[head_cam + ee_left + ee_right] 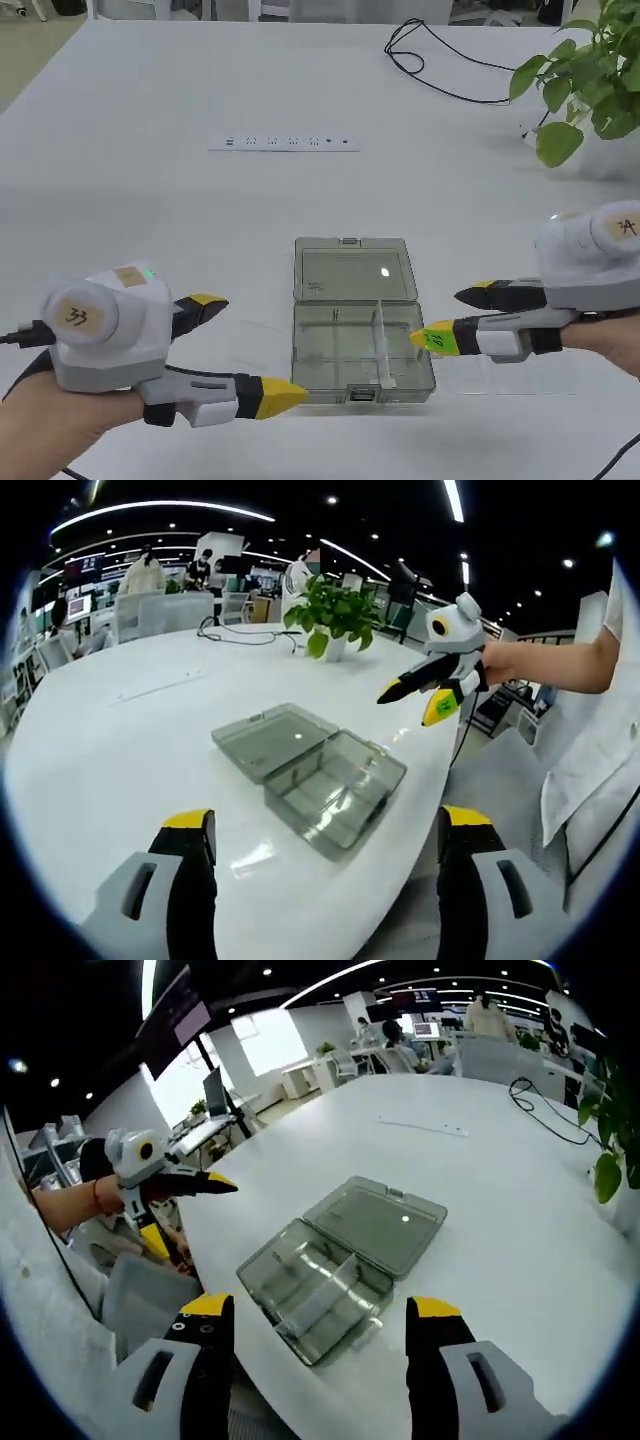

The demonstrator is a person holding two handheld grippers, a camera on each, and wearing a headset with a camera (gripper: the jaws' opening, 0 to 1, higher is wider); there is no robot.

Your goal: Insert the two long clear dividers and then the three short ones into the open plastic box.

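Box [363, 350] lay open on table [150, 200], lid [355, 270] behind base. Power strip [283, 142] sat behind it; plant [585, 75] far right

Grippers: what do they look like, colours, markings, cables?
Both have white-grey bodies and dark jaws with yellow tips. The left gripper carries a round tan label 33 and a black cable; the right gripper a label A and a yellow-green tag.

A white surface [140, 210] is stretching through an open office, with a power strip [284, 142] and black cable [440, 70] lying on it, a potted plant [585, 75] standing at its edge (far right), and ceiling light strips [160, 518] glowing overhead.
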